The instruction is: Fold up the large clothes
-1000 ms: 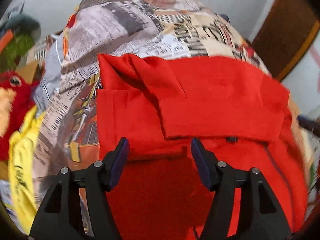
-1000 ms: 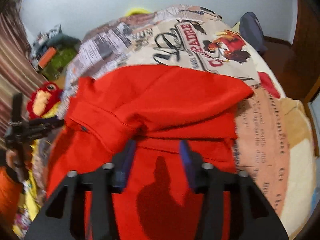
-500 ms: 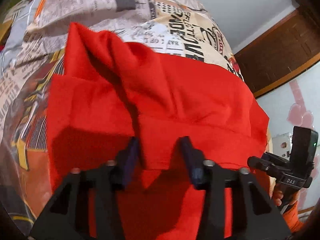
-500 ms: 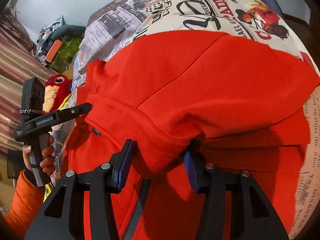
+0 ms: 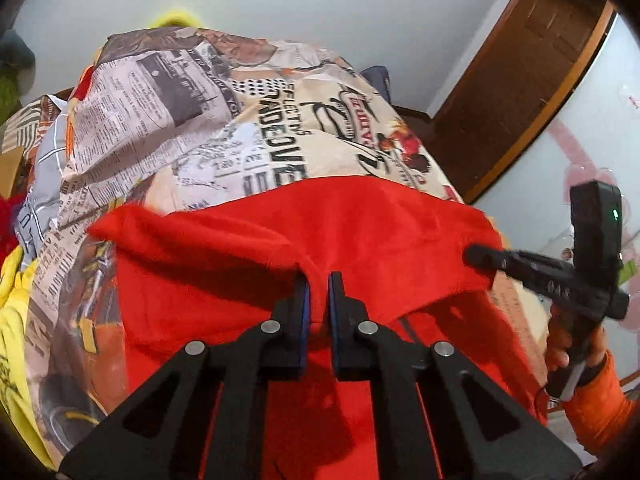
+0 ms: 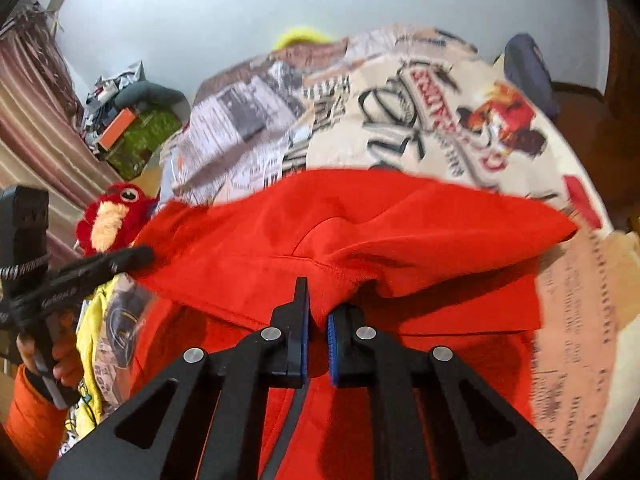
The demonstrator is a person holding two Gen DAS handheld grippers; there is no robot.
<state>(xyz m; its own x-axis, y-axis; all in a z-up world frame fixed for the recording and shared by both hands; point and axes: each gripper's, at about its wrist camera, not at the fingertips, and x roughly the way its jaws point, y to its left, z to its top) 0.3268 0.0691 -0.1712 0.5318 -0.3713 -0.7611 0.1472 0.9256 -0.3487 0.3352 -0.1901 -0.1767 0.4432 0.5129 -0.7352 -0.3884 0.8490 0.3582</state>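
A large red garment [image 5: 360, 232] lies on a bed, its near folded edge lifted off the layer beneath. My left gripper [image 5: 318, 292] is shut on that edge toward its left side. My right gripper [image 6: 317, 312] is shut on the same edge of the red garment [image 6: 400, 232] toward the right. Each gripper shows in the other's view: the right one [image 5: 480, 258] at the garment's right corner, the left one [image 6: 136, 258] at its left corner. The cloth sags between the two grips.
The bed wears a newspaper-print cover [image 5: 224, 128], also seen in the right wrist view [image 6: 440, 96]. A red plush toy [image 6: 108, 220] and yellow cloth [image 5: 16, 320] lie at the left edge. A dark wooden door frame [image 5: 520, 80] stands right. Clutter [image 6: 132, 128] sits by a curtain.
Both grippers went from open to shut on the red garment's folded edge and lifted it. The views tilted up toward the far end of the bed.
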